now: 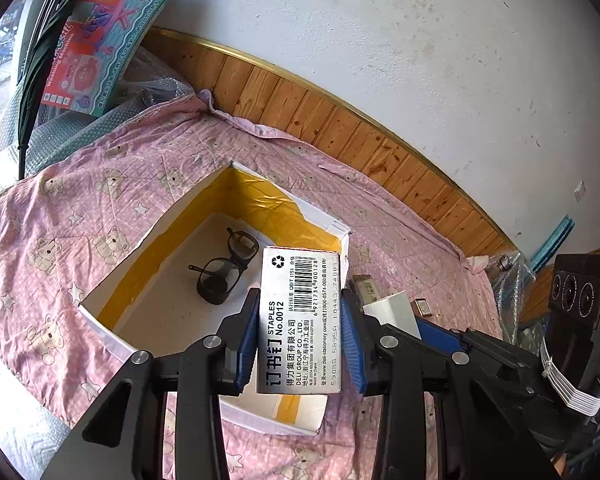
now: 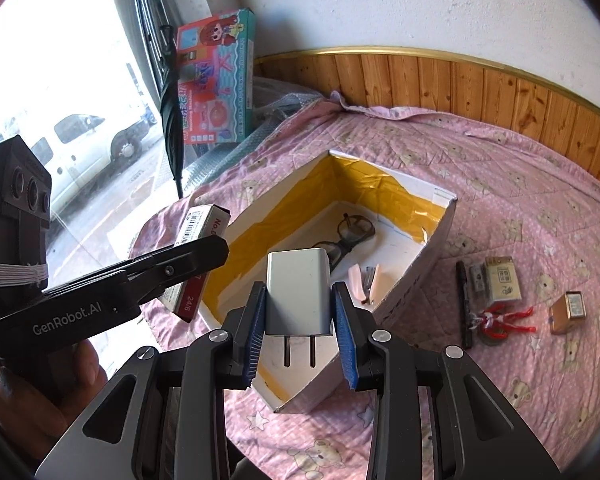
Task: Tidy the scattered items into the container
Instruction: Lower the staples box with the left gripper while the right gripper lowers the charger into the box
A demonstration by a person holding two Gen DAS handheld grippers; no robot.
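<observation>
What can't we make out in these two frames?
- Left wrist view: the staple box in the left gripper hides the near right part of the container floor.
- Right wrist view: the charger in the right gripper covers part of the glasses.
- Right wrist view: print on the small packets is too small.

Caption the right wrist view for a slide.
Right gripper holds a white charger above the open box containing glasses.
</observation>
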